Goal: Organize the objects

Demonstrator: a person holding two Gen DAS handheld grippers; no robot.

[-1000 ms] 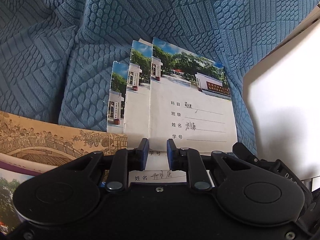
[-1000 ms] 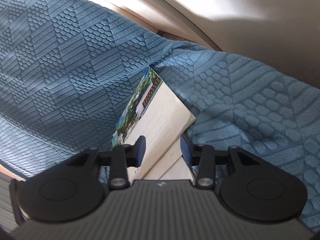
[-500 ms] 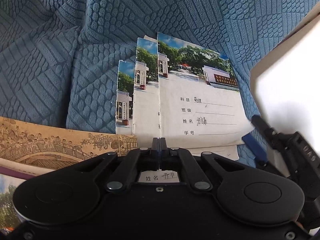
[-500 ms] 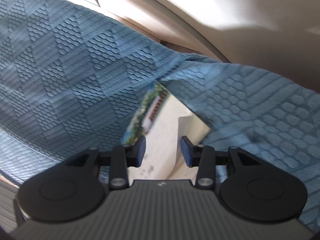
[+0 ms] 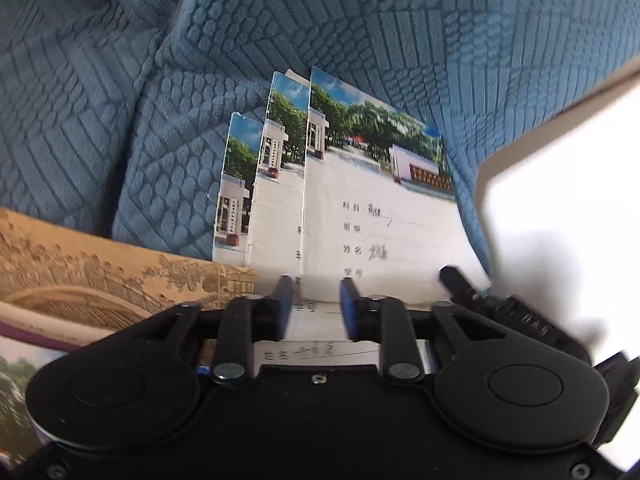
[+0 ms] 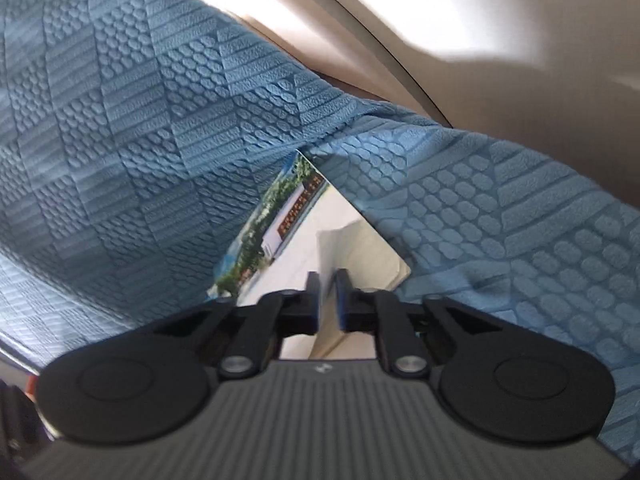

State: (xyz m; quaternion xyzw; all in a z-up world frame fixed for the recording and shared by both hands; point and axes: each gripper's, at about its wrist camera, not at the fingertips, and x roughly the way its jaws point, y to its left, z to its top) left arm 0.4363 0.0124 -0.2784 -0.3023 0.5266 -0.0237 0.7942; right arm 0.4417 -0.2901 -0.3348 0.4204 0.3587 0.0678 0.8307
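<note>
Three school notebooks with a photo of a gate and trees lie fanned on the blue quilted cover. The top notebook [image 5: 380, 200] overlaps the second [image 5: 280, 200] and the third [image 5: 234, 184]. My left gripper [image 5: 316, 280] hovers at the top notebook's near edge; its jaws are opening and the pads do not press on anything. In the right wrist view, my right gripper [image 6: 327, 276] is shut on the thin edge of that notebook [image 6: 288, 216]. Its black finger also shows at the notebook's right corner [image 5: 456, 280].
A brown book with an old painted scene [image 5: 100, 276] lies at the left, partly under the notebooks. A white sheet [image 5: 560, 200] fills the right side. The blue quilted cover [image 5: 160, 80] folds up behind; a beige curved surface [image 6: 480, 20] rises beyond it.
My left gripper closed half a second ago and has opened again. My right gripper has gone from open to shut on the notebook's edge. The notebooks shifted slightly.
</note>
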